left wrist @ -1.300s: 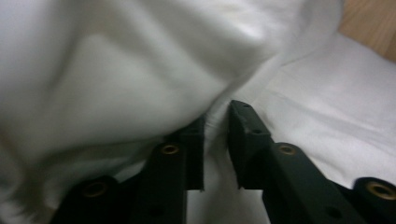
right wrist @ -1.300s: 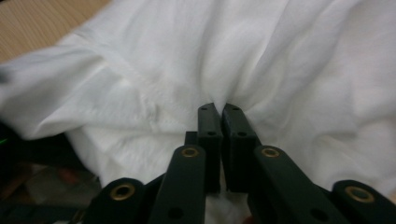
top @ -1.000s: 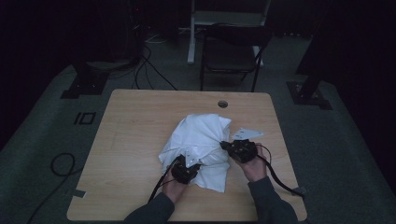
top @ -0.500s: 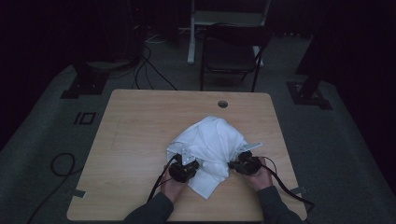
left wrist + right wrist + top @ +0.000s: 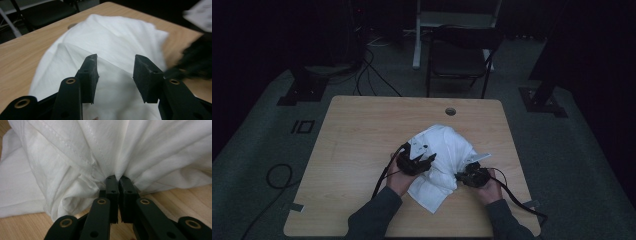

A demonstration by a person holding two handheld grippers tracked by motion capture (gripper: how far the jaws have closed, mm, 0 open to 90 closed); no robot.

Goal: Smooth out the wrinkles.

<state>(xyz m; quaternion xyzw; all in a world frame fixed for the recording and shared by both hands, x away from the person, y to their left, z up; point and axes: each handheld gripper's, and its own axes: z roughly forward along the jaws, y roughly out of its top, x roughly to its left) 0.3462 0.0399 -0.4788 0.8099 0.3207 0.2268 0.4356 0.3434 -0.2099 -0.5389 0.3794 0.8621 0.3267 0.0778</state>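
High view first: nearest the person, the right tongs are clamped tight on a gathered fold of the white cloth, jaws pinched together with fabric fanning out from them. Just beyond, the left tongs now stand wide open over the cloth, holding nothing; half a second back they sat lower at its near edge. So the left has let go and is likely hunting a fresh grip! Since then the cloth has bunched into a mound, right of centre on the tabletop. Farther off stands a chair.
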